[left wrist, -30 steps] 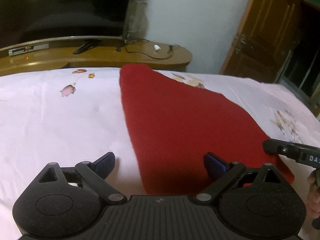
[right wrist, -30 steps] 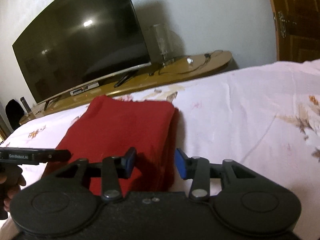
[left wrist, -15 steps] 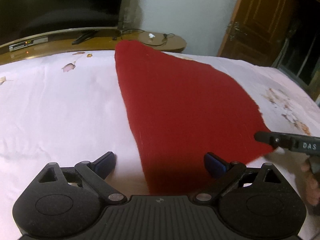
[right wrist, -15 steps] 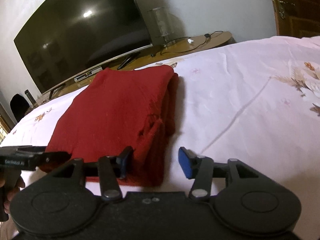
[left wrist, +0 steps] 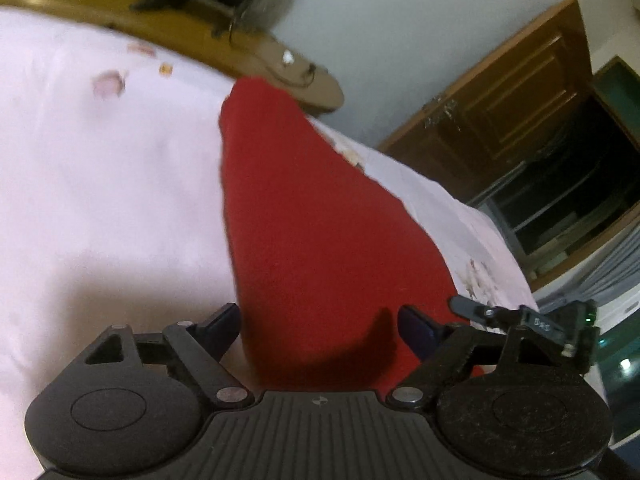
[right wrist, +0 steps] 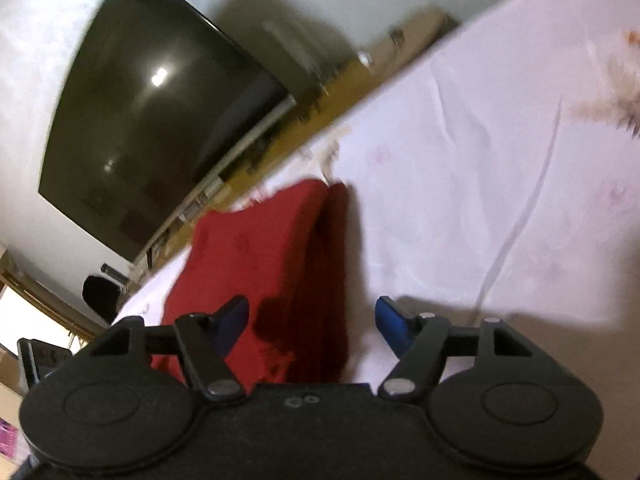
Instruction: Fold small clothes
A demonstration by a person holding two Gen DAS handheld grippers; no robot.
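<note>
A folded red garment (left wrist: 304,232) lies flat on the pale floral bed sheet (left wrist: 100,184). My left gripper (left wrist: 320,326) is open, its blue pads spread either side of the garment's near left corner. My right gripper (right wrist: 312,320) is open over the garment's near right corner (right wrist: 276,272), where the stacked folded layers show along the right edge. The right gripper also shows in the left wrist view (left wrist: 520,320), at the right edge of the garment. Neither gripper holds cloth.
A large dark TV (right wrist: 160,112) stands on a wooden console (left wrist: 180,28) beyond the bed's far edge. A wooden door (left wrist: 500,108) and a dark shelf are at the far right. The sheet (right wrist: 480,184) extends right of the garment.
Both views have tilted and blurred; both grippers have rolled and shifted over the near edge. The right jaws have spread wider. The garment lies as before.
</note>
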